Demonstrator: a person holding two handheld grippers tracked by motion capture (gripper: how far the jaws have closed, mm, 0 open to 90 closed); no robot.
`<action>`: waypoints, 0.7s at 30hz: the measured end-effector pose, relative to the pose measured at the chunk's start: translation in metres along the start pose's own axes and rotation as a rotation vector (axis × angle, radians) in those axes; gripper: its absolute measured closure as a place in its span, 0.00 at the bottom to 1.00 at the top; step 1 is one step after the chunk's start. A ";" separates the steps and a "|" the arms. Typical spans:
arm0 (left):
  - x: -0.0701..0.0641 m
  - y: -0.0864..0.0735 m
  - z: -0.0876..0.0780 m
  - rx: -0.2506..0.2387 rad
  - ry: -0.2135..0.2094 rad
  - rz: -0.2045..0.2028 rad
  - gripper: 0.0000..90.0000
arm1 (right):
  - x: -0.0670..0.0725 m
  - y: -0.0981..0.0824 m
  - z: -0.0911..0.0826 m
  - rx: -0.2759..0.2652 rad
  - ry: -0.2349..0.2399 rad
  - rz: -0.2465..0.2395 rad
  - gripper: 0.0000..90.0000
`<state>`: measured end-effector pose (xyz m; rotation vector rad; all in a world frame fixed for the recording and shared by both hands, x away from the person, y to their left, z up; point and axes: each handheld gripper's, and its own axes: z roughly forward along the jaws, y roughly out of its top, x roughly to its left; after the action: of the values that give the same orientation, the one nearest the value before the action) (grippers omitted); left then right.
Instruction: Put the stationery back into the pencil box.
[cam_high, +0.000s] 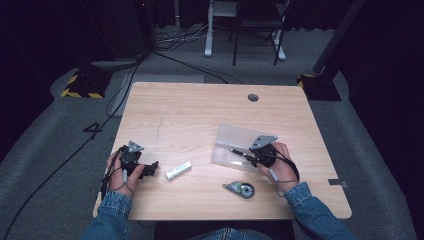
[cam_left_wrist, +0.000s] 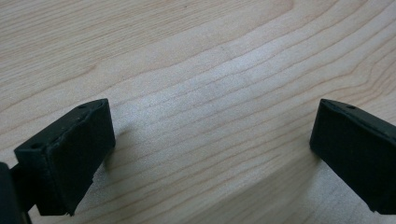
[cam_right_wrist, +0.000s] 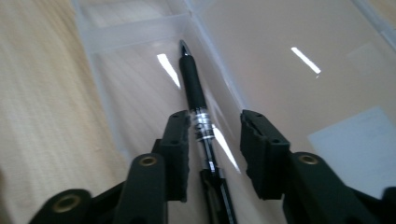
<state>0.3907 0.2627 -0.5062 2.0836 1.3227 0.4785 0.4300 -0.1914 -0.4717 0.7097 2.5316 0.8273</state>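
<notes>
A black pen (cam_right_wrist: 192, 84) lies in a clear plastic box (cam_right_wrist: 135, 32), pointing away along an inner ridge. My right gripper (cam_right_wrist: 215, 119) straddles the pen's silver-ringed middle. Its left jaw sits right against the barrel and its right jaw stands off with a gap, so the pads do not pinch it. In the high view the right gripper (cam_high: 248, 158) reaches left over the box (cam_high: 235, 135), with the pen (cam_high: 237, 151) poking out past it. My left gripper (cam_high: 151, 169) rests low at the table's front left, and in its own view the left gripper (cam_left_wrist: 212, 135) has its jaws wide apart over bare wood.
A small white stick-shaped item (cam_high: 178, 170) lies just right of the left gripper. A correction tape dispenser (cam_high: 240, 189) sits near the front edge, below the box. The wooden table (cam_high: 200, 110) has a cable hole (cam_high: 253, 97) at the back.
</notes>
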 end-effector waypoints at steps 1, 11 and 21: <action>0.000 0.000 0.000 0.000 0.000 0.000 0.00 | 0.000 0.000 -0.001 -0.003 0.018 0.007 0.77; 0.000 0.000 0.000 0.000 0.000 0.001 0.00 | 0.002 -0.002 0.002 0.037 0.091 0.018 0.93; 0.000 0.000 0.000 0.000 0.000 0.001 0.00 | 0.000 -0.006 0.006 0.050 0.084 0.043 0.87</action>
<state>0.3906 0.2627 -0.5062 2.0841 1.3224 0.4790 0.4311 -0.1931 -0.4801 0.7628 2.6286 0.8266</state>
